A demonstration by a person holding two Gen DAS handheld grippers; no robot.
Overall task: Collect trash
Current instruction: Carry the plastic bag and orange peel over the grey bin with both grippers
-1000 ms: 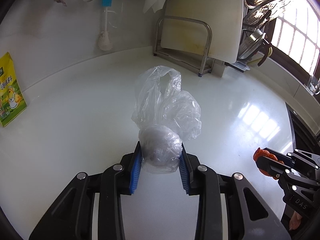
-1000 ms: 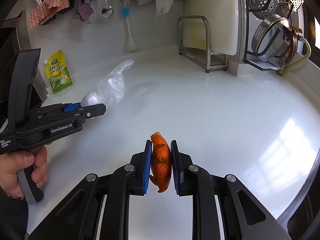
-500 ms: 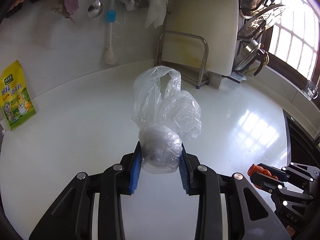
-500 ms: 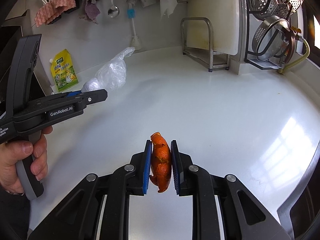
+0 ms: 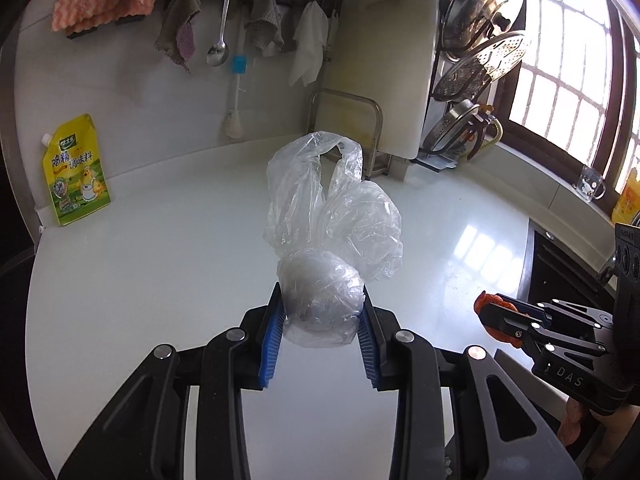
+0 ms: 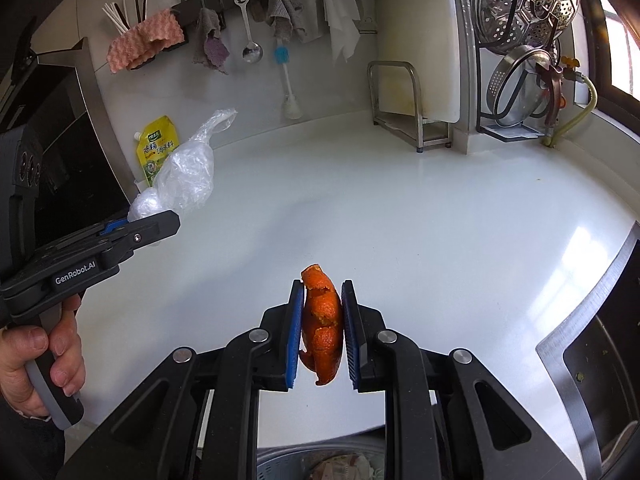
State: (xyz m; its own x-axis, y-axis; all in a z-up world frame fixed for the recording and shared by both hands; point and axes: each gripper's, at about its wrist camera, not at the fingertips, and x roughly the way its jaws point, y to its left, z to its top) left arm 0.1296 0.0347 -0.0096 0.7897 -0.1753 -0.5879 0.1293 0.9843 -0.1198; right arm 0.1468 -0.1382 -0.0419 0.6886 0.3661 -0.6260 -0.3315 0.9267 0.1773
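Right wrist view: we've drawn back; bin (image 6: 320, 466) now at bottom edge; right gripper (image 6: 320, 326) clamps orange peel (image 6: 321, 322); left gripper (image 5: 322, 330) clamps plastic bag (image 5: 320, 300); drop next.

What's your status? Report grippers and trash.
Left gripper shut on plastic bag. Right gripper shut on orange peel. Both above the counter, nothing blocking.

Both tongs angle downward side by side, left tongs (image 5: 320, 316) and right tongs (image 6: 320, 332) each clamped.
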